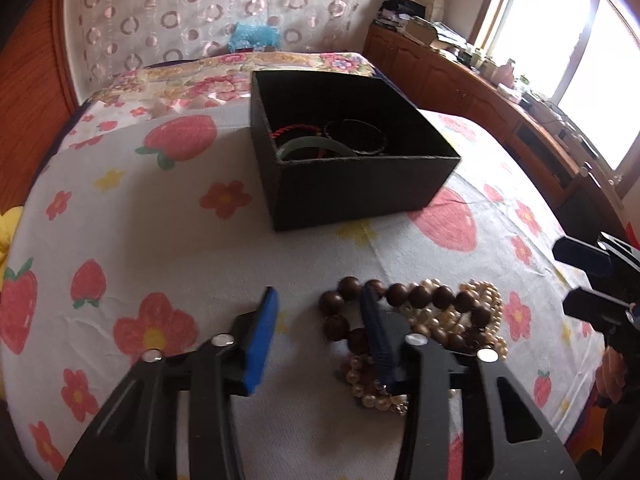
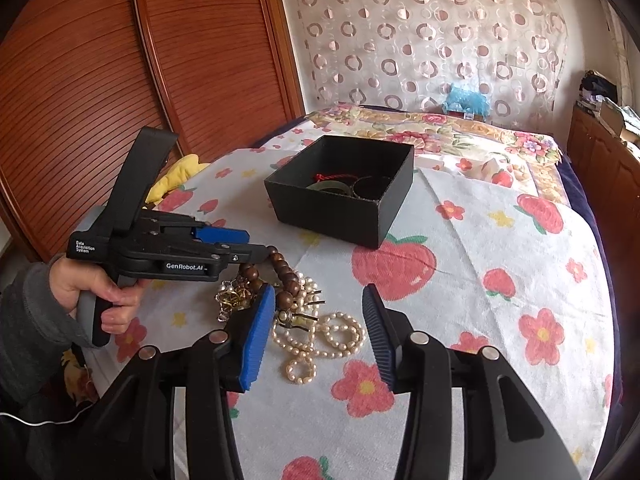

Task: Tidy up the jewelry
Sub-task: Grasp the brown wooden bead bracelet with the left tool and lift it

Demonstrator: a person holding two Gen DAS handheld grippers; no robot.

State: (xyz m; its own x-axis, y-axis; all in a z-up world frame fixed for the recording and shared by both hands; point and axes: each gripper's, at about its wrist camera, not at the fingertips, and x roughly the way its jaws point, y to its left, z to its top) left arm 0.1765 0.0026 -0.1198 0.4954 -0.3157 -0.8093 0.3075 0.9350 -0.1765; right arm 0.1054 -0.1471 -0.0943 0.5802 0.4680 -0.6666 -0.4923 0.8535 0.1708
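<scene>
A brown wooden bead bracelet (image 1: 420,296) lies tangled with pearl strands (image 1: 486,296) on the strawberry-print bedspread. My left gripper (image 1: 318,294) is down at this pile and open. Its right finger lies across the brown loop, a few beads sit between the fingers, and the left pad stands well clear. Seen from the right wrist, the left gripper (image 2: 254,244) tips touch the brown beads (image 2: 286,272). My right gripper (image 2: 318,290) hovers open above the pearls (image 2: 332,336). Behind stands an open black box (image 1: 352,188) holding a green bangle (image 1: 316,146), a red cord and a dark bracelet.
A gold-coloured piece (image 2: 236,296) lies at the left of the pile. A person's hand (image 2: 100,288) in a grey sleeve holds the left gripper. A wooden cabinet (image 1: 460,76) runs along the right of the bed, wooden doors (image 2: 120,60) along the left. A yellow item (image 2: 180,176) lies at the bed's edge.
</scene>
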